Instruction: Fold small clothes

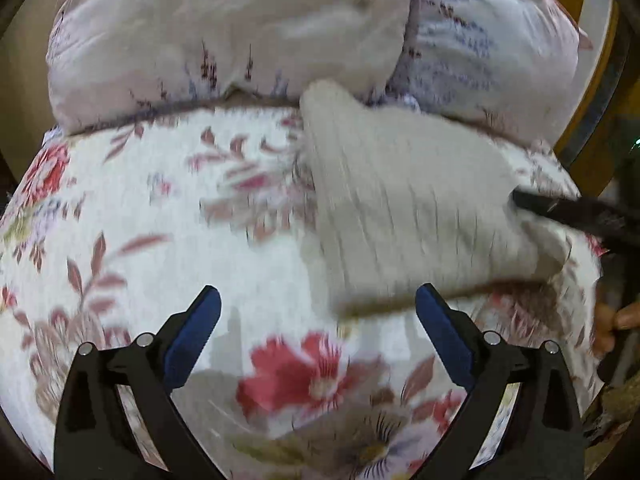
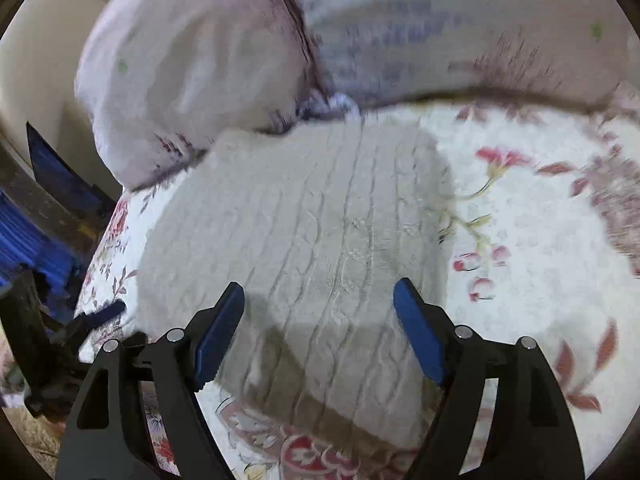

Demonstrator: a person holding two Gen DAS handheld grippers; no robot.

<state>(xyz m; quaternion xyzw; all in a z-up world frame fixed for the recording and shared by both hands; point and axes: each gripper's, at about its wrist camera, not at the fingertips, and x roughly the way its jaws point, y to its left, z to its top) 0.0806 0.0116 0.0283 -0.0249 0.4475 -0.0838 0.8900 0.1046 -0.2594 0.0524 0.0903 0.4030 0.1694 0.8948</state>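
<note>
A cream cable-knit garment [image 1: 404,208] lies folded on a floral bedspread [image 1: 160,240]; it also fills the middle of the right wrist view [image 2: 320,240]. My left gripper [image 1: 318,306] is open and empty, hovering over the bedspread just left of the garment's near edge. My right gripper [image 2: 320,304] is open and empty, directly above the garment's near part. In the left wrist view, the right gripper's dark finger [image 1: 560,210] shows at the garment's right edge. In the right wrist view, part of the left gripper [image 2: 60,176] shows at far left.
Two pale floral pillows [image 1: 240,32] [image 2: 200,68] lie against the garment's far edge. A wooden frame [image 1: 592,92] stands at the right. The bed's edge drops off at the left in the right wrist view, with blue material [image 2: 28,244] beside it.
</note>
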